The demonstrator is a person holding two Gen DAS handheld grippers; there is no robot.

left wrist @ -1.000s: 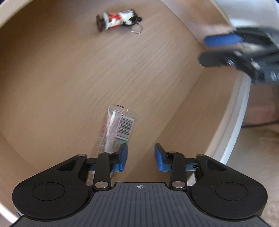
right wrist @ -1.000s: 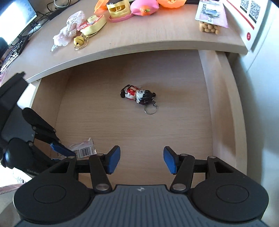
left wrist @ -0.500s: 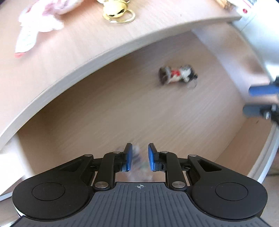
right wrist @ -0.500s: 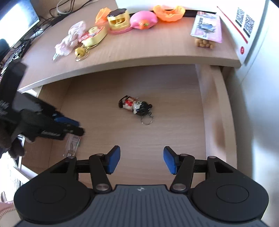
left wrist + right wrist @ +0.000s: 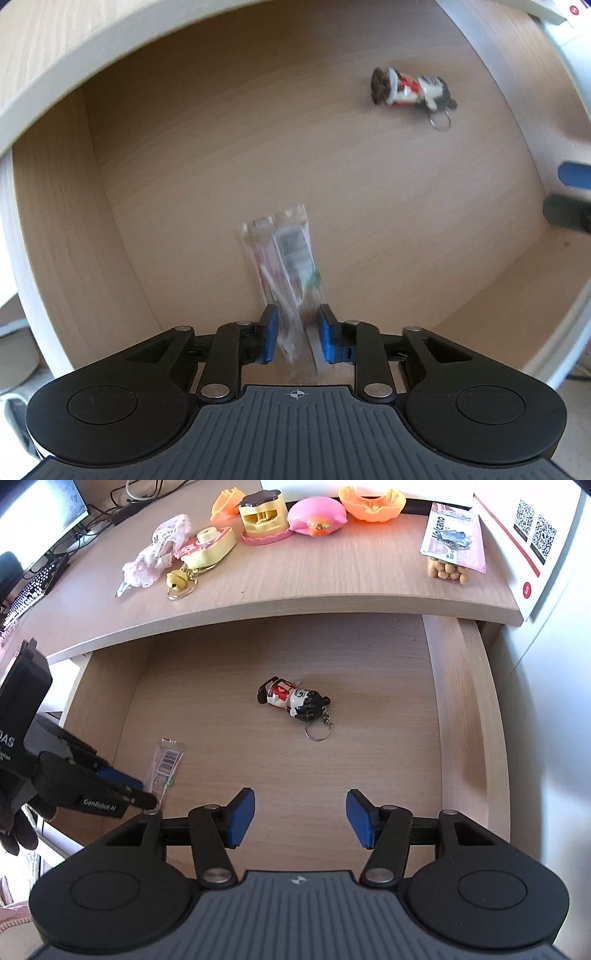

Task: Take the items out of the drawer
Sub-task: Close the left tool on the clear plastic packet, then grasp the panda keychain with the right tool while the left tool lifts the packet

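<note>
- Left gripper (image 5: 294,338): fingers clamped on the near end of a clear snack packet (image 5: 284,264); the film sits pinched between the two blue pads, most of the packet sticking out ahead of the fingers.
- Packet location: inside the open drawer (image 5: 122,258), over its left front area. Whether its far end rests on the drawer floor or is lifted clear cannot be told; the left view is blurred.
- Packet long axis: runs straight out from the fingers, in line with them, far sealed end pointing toward the back of the drawer. In the right view the packet (image 5: 167,762) shows its barcode side up.
- Right gripper (image 5: 300,818): fingers wide apart, holding nothing, hovering above the drawer's front middle.
- Doll keychain (image 5: 293,703): lies on its side well ahead of the right fingers, head and ring toward the right, long axis roughly crosswise to the fingers.
- Risk: grip is only on thin, slippery film at one end; a quick swing could let the packet slide out and drop.
- Risk: the trailing far end could catch the drawer's left wall or the bench (image 5: 332,579) edge overhanging the drawer on the way up.
- Risk: the two grippers work close together; reaching for the keychain could cross paths.
</note>
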